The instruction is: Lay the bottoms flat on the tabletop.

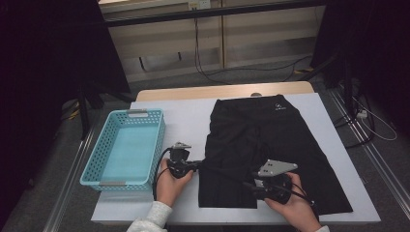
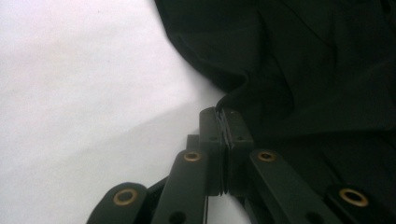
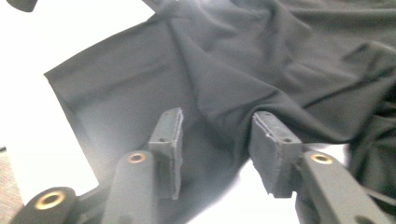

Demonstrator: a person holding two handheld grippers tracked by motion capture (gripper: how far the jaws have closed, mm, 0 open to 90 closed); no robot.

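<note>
A black pair of shorts (image 1: 261, 135) lies flat on the white table (image 1: 183, 116), waistband with a small white logo at the far end, legs toward the person. My left gripper (image 1: 196, 164) is at the garment's left edge. In the left gripper view its jaws (image 2: 225, 122) stand pressed together on a pinch of the black cloth (image 2: 303, 60). My right gripper (image 1: 254, 183) rests over the near part of the left leg. In the right gripper view it (image 3: 217, 135) is open, and a fold of the cloth (image 3: 280, 56) lies between the jaws and brushes the right pad (image 3: 275, 144).
A light blue plastic basket (image 1: 92, 174) stands on the table's left side, close to the left hand. Cables run across the floor behind the table. Dark stands flank the table on both sides.
</note>
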